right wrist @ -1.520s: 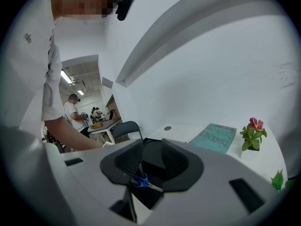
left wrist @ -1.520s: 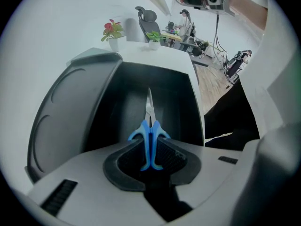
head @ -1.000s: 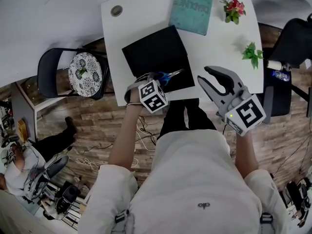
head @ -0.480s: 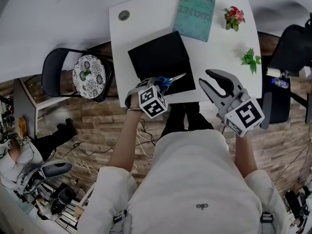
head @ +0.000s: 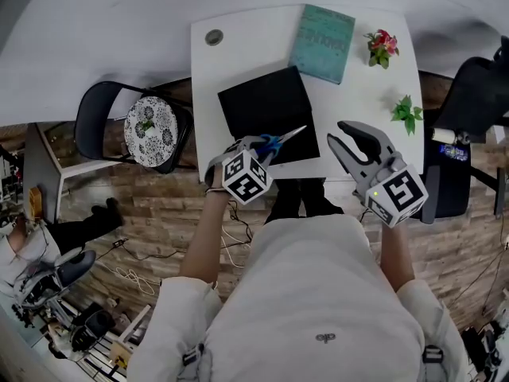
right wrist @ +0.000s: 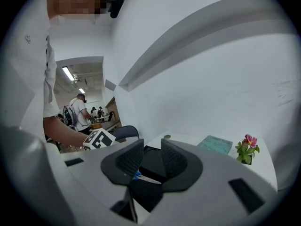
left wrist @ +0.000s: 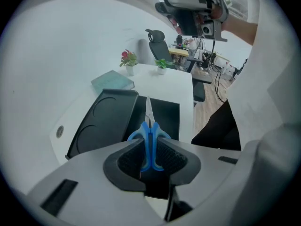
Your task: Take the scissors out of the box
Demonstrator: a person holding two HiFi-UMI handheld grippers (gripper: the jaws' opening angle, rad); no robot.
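Left claw (left wrist: 150,149) is pinching the scissors (head: 282,138) by the blue handles; both pads are pressing on the handle loops, and the blades are sticking out past the fingertips.

Scissors are hanging in the air over the near part of the black box (head: 266,106), which is lying open on the white table (head: 238,54). From the head view I am judging them as clear of the box floor, though the blade tip is showing over the box's right half.

Key relation: the scissors' long axis is running straight out along the left claw's own pointing line, handles at the claw, tip away from the person and slanting to the right in the head view. The claw is pointing steeply down, so the tip is sitting lower than the handles and is the part closest to the box. Any move outward should be going up and back toward the person first, so the tip is not catching the rim.

Right claw (right wrist: 151,158) is holding nothing; its jaws are standing apart and narrowing a little, with only air between them. It is hovering at the near right table edge, well apart from the scissors. The left hand is doing the carrying; the right is idling.
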